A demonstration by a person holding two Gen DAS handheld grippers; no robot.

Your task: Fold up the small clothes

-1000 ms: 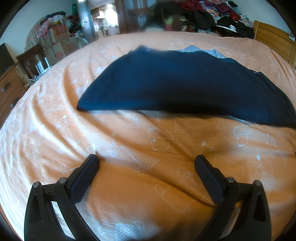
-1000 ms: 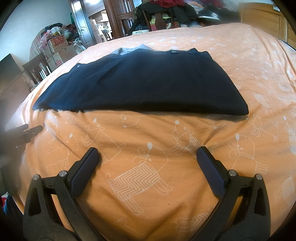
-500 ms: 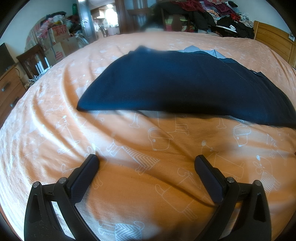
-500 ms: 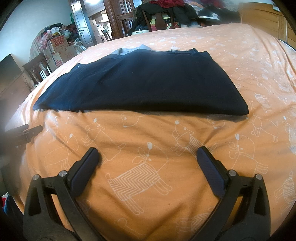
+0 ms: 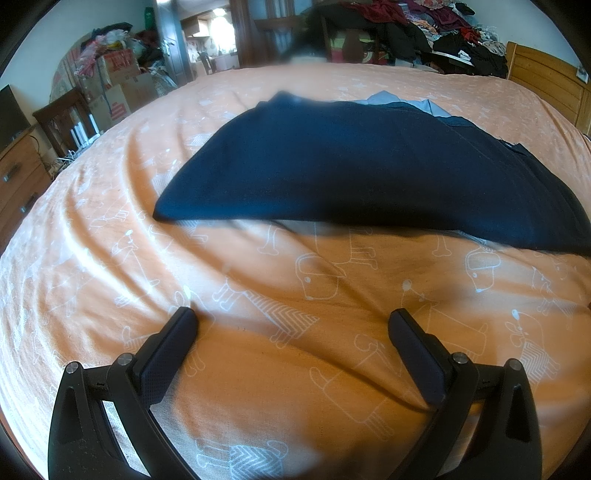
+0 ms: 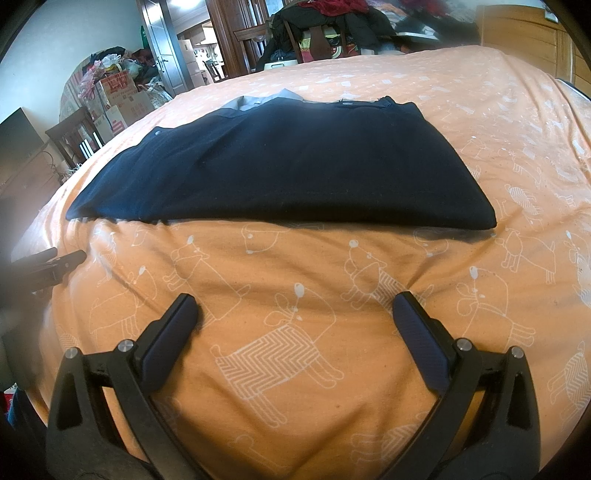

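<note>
A navy blue garment (image 5: 354, 170) lies folded flat on the orange bedspread (image 5: 258, 295), with a pale grey collar (image 5: 399, 101) showing at its far edge. The right wrist view shows the same garment (image 6: 288, 166) as a neat wide rectangle. My left gripper (image 5: 291, 325) is open, resting low over bare bedspread short of the garment's near edge. My right gripper (image 6: 295, 310) is open too, with nothing between its fingers, also short of the near edge. The left gripper's fingers (image 6: 62, 260) appear at the left rim of the right wrist view.
The bedspread (image 6: 295, 280) carries white animal drawings and soft wrinkles. A wooden headboard (image 5: 546, 85) stands at the far right. Chairs heaped with clothes (image 5: 399, 33) stand behind the bed. Boxes and bags (image 5: 114, 81), a chair and a dresser (image 5: 18, 177) line the left side.
</note>
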